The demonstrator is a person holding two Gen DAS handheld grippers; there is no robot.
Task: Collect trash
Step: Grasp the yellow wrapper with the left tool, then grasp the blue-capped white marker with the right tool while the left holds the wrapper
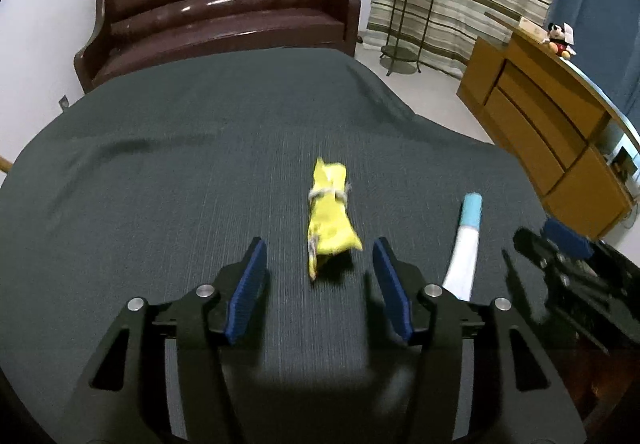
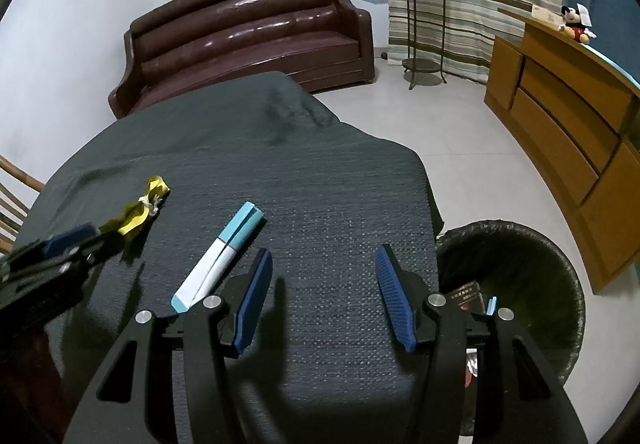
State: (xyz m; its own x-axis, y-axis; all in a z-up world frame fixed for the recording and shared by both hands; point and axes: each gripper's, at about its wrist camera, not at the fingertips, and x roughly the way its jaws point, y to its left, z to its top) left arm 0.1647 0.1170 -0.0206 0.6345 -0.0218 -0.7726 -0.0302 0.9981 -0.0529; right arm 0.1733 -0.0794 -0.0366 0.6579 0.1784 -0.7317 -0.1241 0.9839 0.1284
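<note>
Yellow crumpled wrapper [image 1: 331, 217] lies on the grey cloth [image 1: 160, 183], just ahead of the left gripper [image 1: 320, 268], whose jaws stand spread; nothing is between them. The right gripper [image 2: 324, 276] is likewise spread, the blue-white box [image 2: 218, 258] beside it.

My left wrist camera sits just behind my left gripper [image 1: 320, 264], facing forward and steeply down, close over the dark table cover [image 1: 160, 183]. My right wrist camera looks the same way from behind my right gripper [image 2: 324, 276], nearer the cover's right edge, with the bin [image 2: 520, 264] at lower right. Both views share the yellow wrapper [image 1: 330, 211], the white-and-blue tube [image 1: 464, 240], the sofa [image 1: 224, 7] at top, and the wooden cabinet [image 1: 552, 123] at right. Each camera catches the other gripper at its frame edge.
</note>
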